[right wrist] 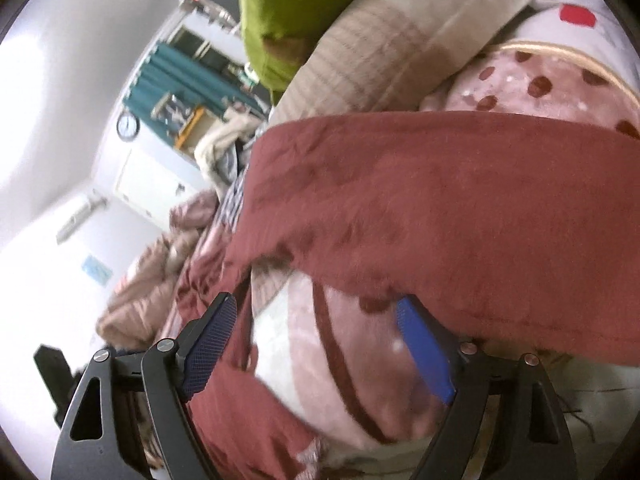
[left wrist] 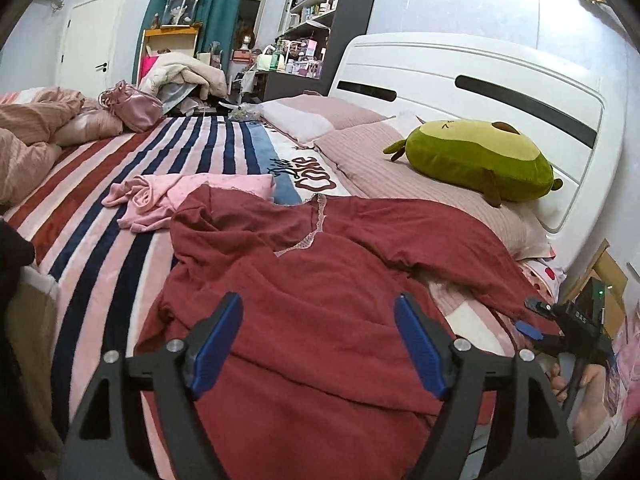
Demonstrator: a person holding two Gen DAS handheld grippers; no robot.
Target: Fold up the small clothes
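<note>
Left wrist view: left gripper point(left wrist: 318, 320) jaws spread wide, nothing between the blue pads, hovering over the dark red top point(left wrist: 320, 280); red top lies rumpled and spread on the striped blanket point(left wrist: 120, 200), lace-trimmed neckline point(left wrist: 308, 224) up toward the pillows, one sleeve running out to the right over the pink ribbed pillow point(left wrist: 372, 160); pink garment point(left wrist: 180, 196) bunched just beyond the red top, touching its far left edge; green avocado plush point(left wrist: 480, 160) sits on the pillow against the white headboard point(left wrist: 460, 76); pink satin bag point(left wrist: 132, 106) far back on the bed; right gripper point(left wrist: 532, 316) visible at right edge with a hand point(left wrist: 592, 384) behind it, jaws apart.

Right wrist view, rolled sideways and blurred: right gripper point(right wrist: 316, 324) jaws released, wide apart, gripping nothing; red top sleeve point(right wrist: 440, 216) stretches across above the fingers, its hem just over the right-hand pad point(right wrist: 424, 352); pink blanket point(right wrist: 352, 344) shows between the pads; strawberry-print cushion point(right wrist: 540, 80) beyond the sleeve; ribbed pillow point(right wrist: 380, 48) and green plush point(right wrist: 280, 8) at top.
</note>
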